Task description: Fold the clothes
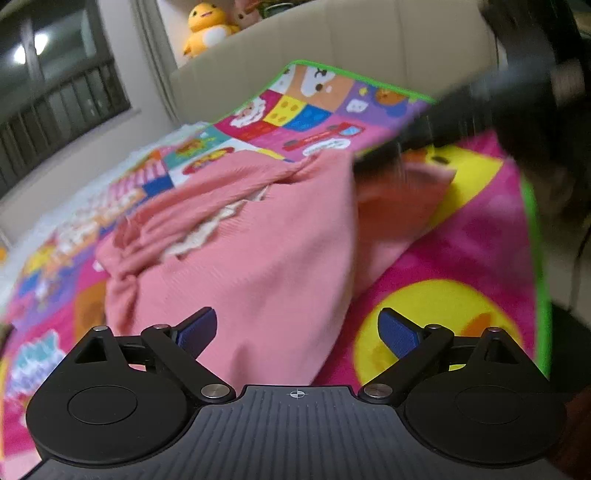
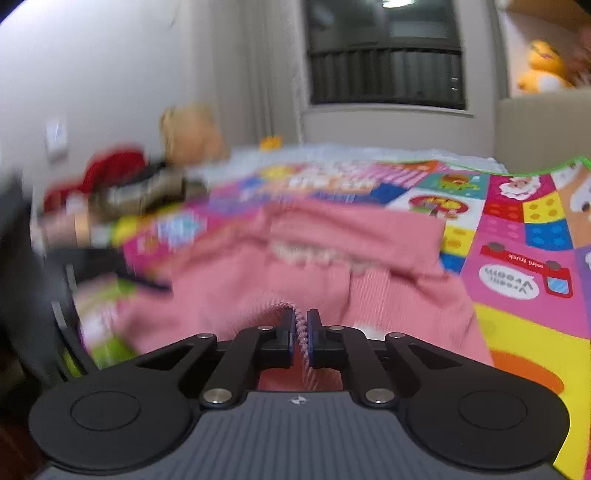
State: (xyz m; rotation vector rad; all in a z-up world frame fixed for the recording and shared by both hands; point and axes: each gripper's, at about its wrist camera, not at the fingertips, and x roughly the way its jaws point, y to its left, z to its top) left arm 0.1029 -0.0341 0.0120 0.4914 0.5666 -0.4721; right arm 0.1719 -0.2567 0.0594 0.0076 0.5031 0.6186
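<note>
A pink ribbed garment (image 1: pixel 258 251) with a cream lace trim lies crumpled on a colourful patchwork blanket (image 1: pixel 461 258). My left gripper (image 1: pixel 297 328) hovers just above the garment's near edge, its blue pads wide apart with nothing pinched between them. In the right wrist view the same pink garment (image 2: pixel 369 258) spreads ahead, and my right gripper (image 2: pixel 301 325) is shut on a ribbed fold of it that sticks up between the pads. The right gripper also shows as a dark blurred shape (image 1: pixel 480 110) at the upper right of the left wrist view, over the garment's far corner.
The blanket (image 2: pixel 517 240) covers a bed with a beige padded headboard (image 1: pixel 369 48). Yellow plush toys (image 1: pixel 205 29) sit on a shelf behind it. A barred window (image 2: pixel 384 74) is on the far wall. Blurred red and tan toys (image 2: pixel 147 166) lie at the bed's left side.
</note>
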